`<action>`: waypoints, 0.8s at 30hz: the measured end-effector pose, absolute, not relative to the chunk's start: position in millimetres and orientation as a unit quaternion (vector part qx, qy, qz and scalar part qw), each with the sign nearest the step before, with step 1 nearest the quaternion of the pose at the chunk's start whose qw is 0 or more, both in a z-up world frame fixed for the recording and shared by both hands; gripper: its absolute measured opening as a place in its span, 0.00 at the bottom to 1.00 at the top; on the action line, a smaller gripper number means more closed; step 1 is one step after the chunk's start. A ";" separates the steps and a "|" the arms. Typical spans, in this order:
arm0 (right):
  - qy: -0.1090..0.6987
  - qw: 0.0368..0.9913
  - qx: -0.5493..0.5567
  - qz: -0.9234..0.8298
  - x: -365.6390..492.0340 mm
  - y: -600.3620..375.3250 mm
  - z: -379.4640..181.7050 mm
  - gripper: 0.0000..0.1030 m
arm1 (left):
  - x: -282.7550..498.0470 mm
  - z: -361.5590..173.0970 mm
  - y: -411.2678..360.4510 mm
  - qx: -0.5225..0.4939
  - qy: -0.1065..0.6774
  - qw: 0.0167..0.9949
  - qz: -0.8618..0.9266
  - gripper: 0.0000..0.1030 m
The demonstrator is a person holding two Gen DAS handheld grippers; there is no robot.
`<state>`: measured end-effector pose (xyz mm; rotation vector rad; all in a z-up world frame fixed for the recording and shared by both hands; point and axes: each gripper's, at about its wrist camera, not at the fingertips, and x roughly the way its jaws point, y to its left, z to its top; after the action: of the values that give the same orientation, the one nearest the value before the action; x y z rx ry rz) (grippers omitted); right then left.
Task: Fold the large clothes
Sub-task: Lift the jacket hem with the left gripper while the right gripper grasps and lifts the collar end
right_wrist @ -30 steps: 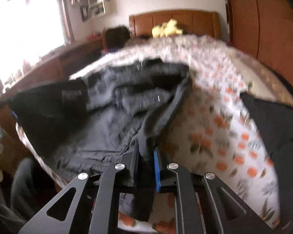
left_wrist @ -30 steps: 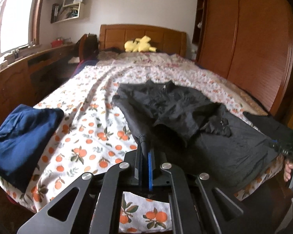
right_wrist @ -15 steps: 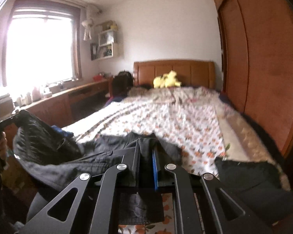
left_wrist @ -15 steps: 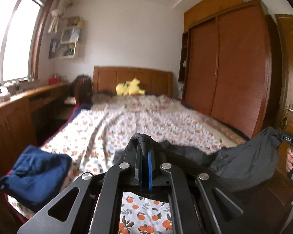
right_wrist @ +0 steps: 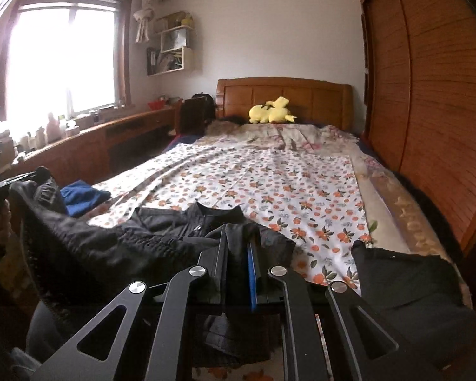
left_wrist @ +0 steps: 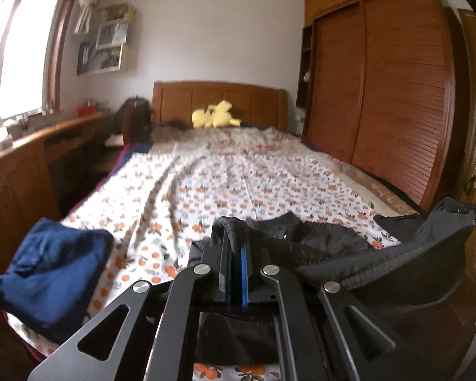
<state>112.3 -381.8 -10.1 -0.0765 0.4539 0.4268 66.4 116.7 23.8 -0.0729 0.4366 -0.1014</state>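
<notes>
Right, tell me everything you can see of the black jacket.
The black jacket is dark, slightly shiny fabric with a stand-up collar, a front zip and a ribbed-looking hem. Its near edge is lifted off the floral bedsheet, stretched between the left gripper and the right gripper, both with jaws shut on pinched folds. The collar end lies crumpled on the sheet. Some fabric hangs below each gripper.

Location: a home bedroom. Indicators — a bed (right_wrist: 301, 190) with a wooden headboard (right_wrist: 282, 98) and orange-print sheet, a yellow plush toy (right_wrist: 271, 112) at its head, a louvred wooden wardrobe (left_wrist: 390, 101) along one side, a built-in desk (right_wrist: 89, 146) under a bright window (right_wrist: 63, 60), and wall shelves (right_wrist: 174, 50) holding household items.
</notes>
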 end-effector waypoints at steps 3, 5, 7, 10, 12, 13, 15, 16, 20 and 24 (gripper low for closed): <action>0.224 0.955 -0.033 0.190 132.1 -379.6 -12.8 0.08 | 96.0 15.8 128.8 -0.039 0.226 0.972 -0.049 0.04; 0.229 0.956 -0.029 0.183 153.2 -377.6 -11.9 0.08 | 117.6 14.2 140.3 -0.043 0.230 0.971 -0.051 0.04; 0.233 0.956 -0.029 0.175 170.2 -376.2 -10.8 0.08 | 143.1 14.9 146.0 -0.043 0.233 0.970 -0.051 0.04; 0.238 0.957 -0.030 0.164 196.7 -372.9 -9.4 0.08 | 171.6 16.5 154.3 -0.044 0.233 0.970 -0.055 0.04; 0.242 0.956 -0.027 0.164 216.0 -370.2 -10.9 0.08 | 189.0 16.3 156.8 -0.046 0.234 0.969 -0.061 0.04; 0.244 0.956 -0.028 0.162 221.8 -368.1 -12.3 0.08 | 196.2 16.1 156.6 -0.042 0.234 0.969 -0.060 0.04; 0.246 0.956 -0.034 0.157 238.4 -363.3 -15.3 0.08 | 213.1 13.6 158.6 -0.040 0.237 0.969 -0.060 0.04; 0.248 0.955 -0.036 0.157 243.8 -362.1 -16.9 0.08 | 219.4 12.6 158.2 -0.040 0.238 0.968 -0.061 0.04; 0.264 0.952 -0.033 0.151 277.6 -359.4 -26.7 0.08 | 245.7 6.1 162.4 -0.043 0.246 0.966 -0.063 0.04; 0.271 0.951 -0.030 0.148 299.6 -356.9 -32.9 0.08 | 271.4 -0.5 163.3 -0.042 0.253 0.965 -0.064 0.04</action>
<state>299.6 -356.9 -32.9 -0.0613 0.5518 0.3004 271.4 163.3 -0.5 -0.0855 0.5111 -0.1293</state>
